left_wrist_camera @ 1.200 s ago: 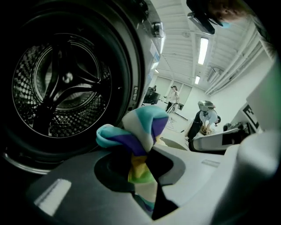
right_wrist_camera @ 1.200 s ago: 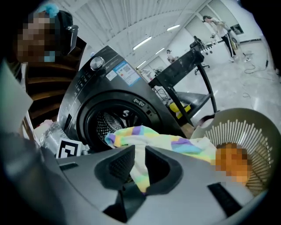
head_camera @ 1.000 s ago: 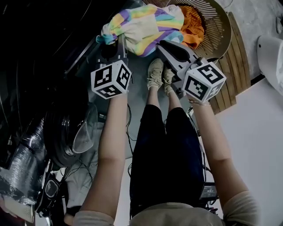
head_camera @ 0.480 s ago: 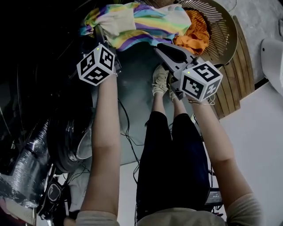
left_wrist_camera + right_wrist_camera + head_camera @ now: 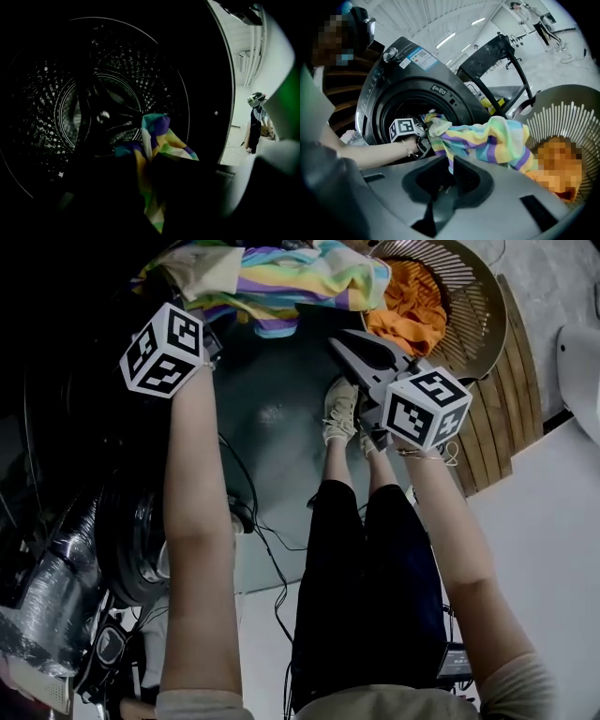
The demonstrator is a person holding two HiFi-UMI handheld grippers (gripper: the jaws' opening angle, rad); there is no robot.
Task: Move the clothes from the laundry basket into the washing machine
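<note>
A pastel striped garment (image 5: 281,277) stretches from the wicker laundry basket (image 5: 473,310) toward the dark washing machine (image 5: 426,89). My left gripper (image 5: 210,334) is shut on one end of it. In the left gripper view that end (image 5: 157,136) hangs at the mouth of the steel drum (image 5: 93,112). My right gripper (image 5: 336,338) sits below the garment near the basket. Its jaws have just been closing, and a narrow fold (image 5: 449,157) runs down between them, with my right gripper (image 5: 450,168) pinching it. Orange clothes (image 5: 405,310) lie in the basket.
The machine's round glass door (image 5: 141,540) hangs open at lower left, beside a silvery duct (image 5: 47,587). The person's legs and shoes (image 5: 342,409) stand between the grippers, with cables (image 5: 267,540) on the floor. A black metal frame (image 5: 501,56) stands behind the basket.
The left gripper has swung left and away toward the machine, dragging the striped garment out of the basket and stretching it. The right gripper has only sunk a little.
</note>
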